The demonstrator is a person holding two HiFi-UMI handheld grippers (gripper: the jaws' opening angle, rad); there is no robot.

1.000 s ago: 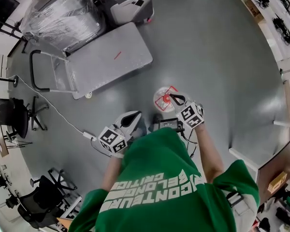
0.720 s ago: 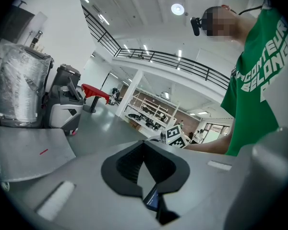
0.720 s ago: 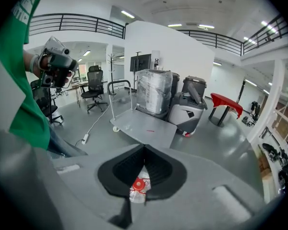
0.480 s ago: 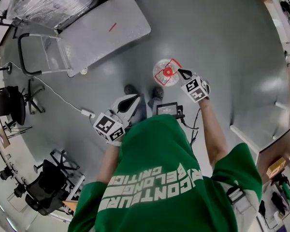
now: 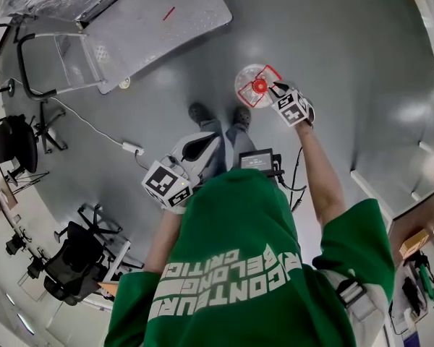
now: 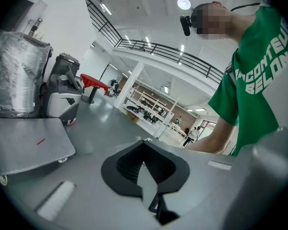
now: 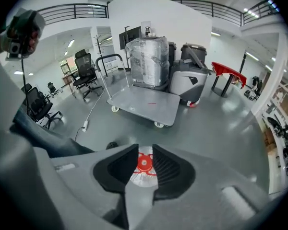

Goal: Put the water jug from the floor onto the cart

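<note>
Lower now than a second ago, the right gripper [image 5: 276, 89] has come down until its tips sit just beside the water jug [image 5: 254, 85], which stands upright on the floor [image 5: 347, 63]. Its jaws have just been opening and stand slightly apart, holding nothing; its own view shows the jug's red cap [image 7: 143, 164] in the gap, beyond the pads. The left gripper [image 5: 201, 144] hangs well back from the jug, jaws together and empty. To grip well, the jaws probably need to spread wider, then settle squarely over the red handle on top before closing, since a full jug would likely swing from an off-centre hold. The cart [image 5: 166, 20] waits well apart from the jug, its flat deck bare. The smooth grey floor looks glossy, and a cable and plug block [image 5: 132, 148] lie off to the jug's side.
</note>
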